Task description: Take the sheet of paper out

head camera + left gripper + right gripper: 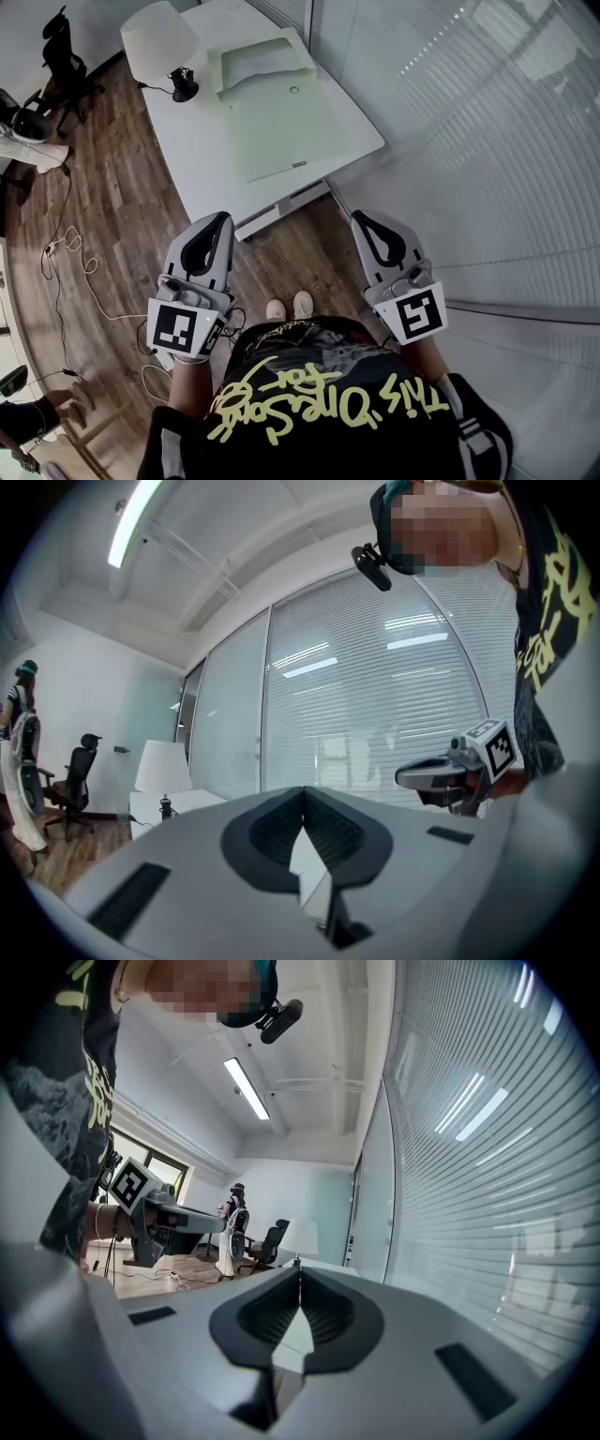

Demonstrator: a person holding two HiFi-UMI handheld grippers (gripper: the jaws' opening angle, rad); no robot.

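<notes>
While both tools are held level above the wooden floor, the left gripper and right gripper have their jaws pressed together on nothing. The sheet of paper (showing white at the far end of the pale green folder) lies on the white table, well apart from both.

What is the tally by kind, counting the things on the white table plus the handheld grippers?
lamp: 1
pale green folder: 1
grippers: 2 (left gripper, right gripper, both shut and empty)
Total: 4
</notes>
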